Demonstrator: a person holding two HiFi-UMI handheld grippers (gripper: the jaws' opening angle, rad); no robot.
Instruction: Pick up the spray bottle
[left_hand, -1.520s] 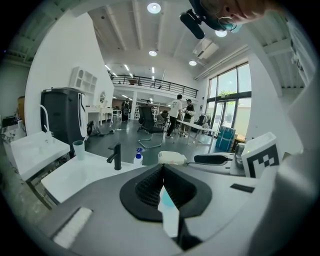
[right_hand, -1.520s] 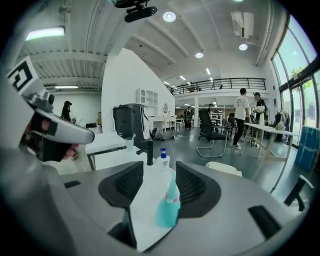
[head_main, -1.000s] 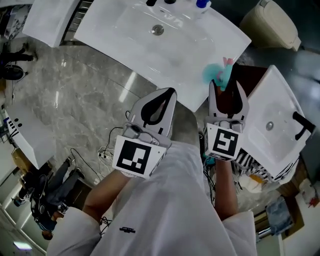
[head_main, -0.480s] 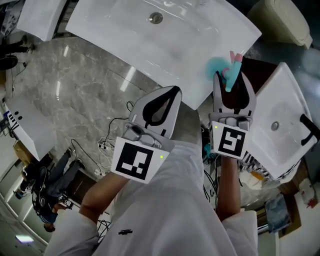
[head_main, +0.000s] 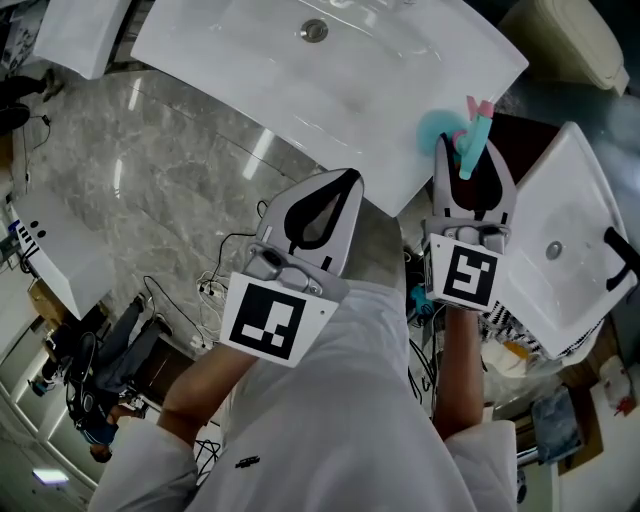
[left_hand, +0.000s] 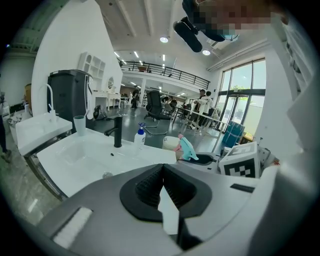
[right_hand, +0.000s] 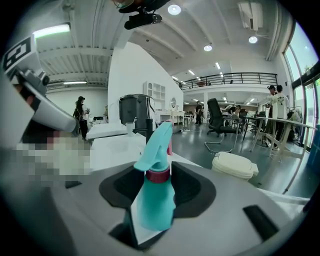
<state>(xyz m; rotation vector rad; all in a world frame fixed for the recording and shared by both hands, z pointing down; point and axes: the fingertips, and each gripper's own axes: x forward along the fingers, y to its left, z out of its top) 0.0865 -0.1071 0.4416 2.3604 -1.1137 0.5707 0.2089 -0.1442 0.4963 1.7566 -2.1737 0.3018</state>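
Observation:
A teal spray bottle (head_main: 472, 132) with a pink trigger and a red collar stands at the near right corner of the white sink counter (head_main: 300, 80). My right gripper (head_main: 470, 152) reaches around it. In the right gripper view the bottle (right_hand: 154, 195) stands upright between the jaws of that gripper (right_hand: 152, 172), which are closing, their pads close beside its neck. My left gripper (head_main: 345, 180) hovers shut and empty off the counter's near edge. The left gripper view shows the closed pads of this gripper (left_hand: 162, 172) and the bottle (left_hand: 187, 149) off to the right.
On the counter's far side stand a black tap (left_hand: 117, 132), a white pump bottle (left_hand: 140, 136) and a cup (left_hand: 79, 125). A second white basin (head_main: 570, 250) lies right of my right gripper. A beige toilet (head_main: 555, 40) sits beyond. Cables trail on the marble floor.
My right gripper has moved forward so that the bottle, earlier just ahead of its tips, now stands between its jaws, which have narrowed. The left gripper has stayed shut.

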